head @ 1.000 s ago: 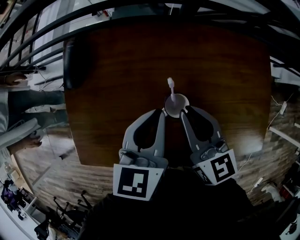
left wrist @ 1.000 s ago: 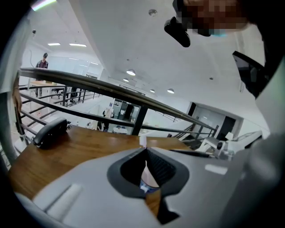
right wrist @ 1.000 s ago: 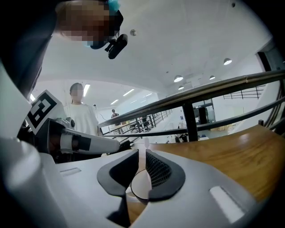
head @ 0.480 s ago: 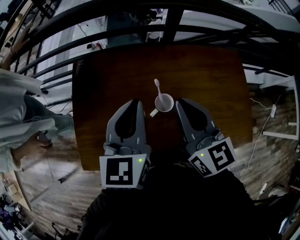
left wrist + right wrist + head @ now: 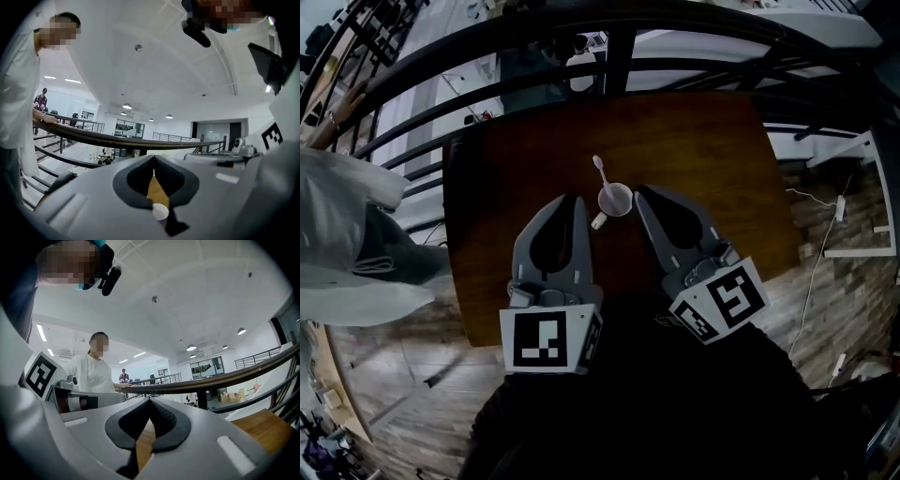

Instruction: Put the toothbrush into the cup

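A small white cup [image 5: 614,200] stands on the dark wooden table [image 5: 703,150], its handle toward me. A pale toothbrush [image 5: 600,169] stands inside it, leaning away to the left with its head up. My left gripper [image 5: 575,201] lies just left of the cup, shut on nothing. On the cup's right my right gripper [image 5: 641,194] is also shut and empty. In the left gripper view the jaws meet at the tip of the left gripper [image 5: 153,157], and the cup [image 5: 160,212] shows through the gap behind them. The right gripper [image 5: 149,399] likewise has its jaws together.
A dark metal railing [image 5: 609,47] curves round the table's far side. A person in white [image 5: 347,234] stands at the left, beside the table's edge. Wood-plank floor [image 5: 825,216] lies to the right and near side. A dark pad [image 5: 452,155] sits at the table's left edge.
Both grippers have drawn back a little from the cup, which they flanked closely a second ago. The head view has shifted; the toothbrush stays in the cup.
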The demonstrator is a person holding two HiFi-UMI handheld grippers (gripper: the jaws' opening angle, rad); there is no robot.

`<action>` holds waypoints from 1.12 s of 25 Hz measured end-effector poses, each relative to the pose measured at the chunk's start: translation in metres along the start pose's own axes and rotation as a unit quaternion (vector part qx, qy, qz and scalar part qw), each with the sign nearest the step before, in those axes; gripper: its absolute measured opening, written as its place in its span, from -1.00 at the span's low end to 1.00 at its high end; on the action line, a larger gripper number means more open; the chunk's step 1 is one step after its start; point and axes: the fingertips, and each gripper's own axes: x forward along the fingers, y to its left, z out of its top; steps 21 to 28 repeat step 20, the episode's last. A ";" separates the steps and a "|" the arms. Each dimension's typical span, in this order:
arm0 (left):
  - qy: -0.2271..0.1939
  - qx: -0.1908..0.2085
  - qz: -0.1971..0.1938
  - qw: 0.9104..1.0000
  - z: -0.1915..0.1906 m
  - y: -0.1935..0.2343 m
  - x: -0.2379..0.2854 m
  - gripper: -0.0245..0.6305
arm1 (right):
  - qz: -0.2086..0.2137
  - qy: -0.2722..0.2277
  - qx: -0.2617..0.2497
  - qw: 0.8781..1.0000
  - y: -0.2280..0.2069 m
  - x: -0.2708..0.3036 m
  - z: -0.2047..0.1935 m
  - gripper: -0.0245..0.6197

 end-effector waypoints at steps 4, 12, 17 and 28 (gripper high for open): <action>-0.001 0.002 -0.005 1.000 0.002 0.005 -0.005 -0.90 | 0.000 -0.003 0.001 1.000 0.009 0.004 0.001 -0.93; -0.015 0.006 -0.013 1.000 0.003 -0.004 -0.011 -0.90 | 0.001 -0.007 0.000 1.000 0.012 -0.006 -0.001 -0.93; -0.003 0.011 -0.008 1.000 0.001 -0.019 -0.009 -0.90 | 0.003 -0.014 0.002 1.000 0.002 -0.017 0.004 -0.93; -0.004 0.012 -0.009 1.000 0.002 -0.024 -0.010 -0.90 | 0.002 -0.016 0.003 1.000 0.000 -0.021 0.006 -0.93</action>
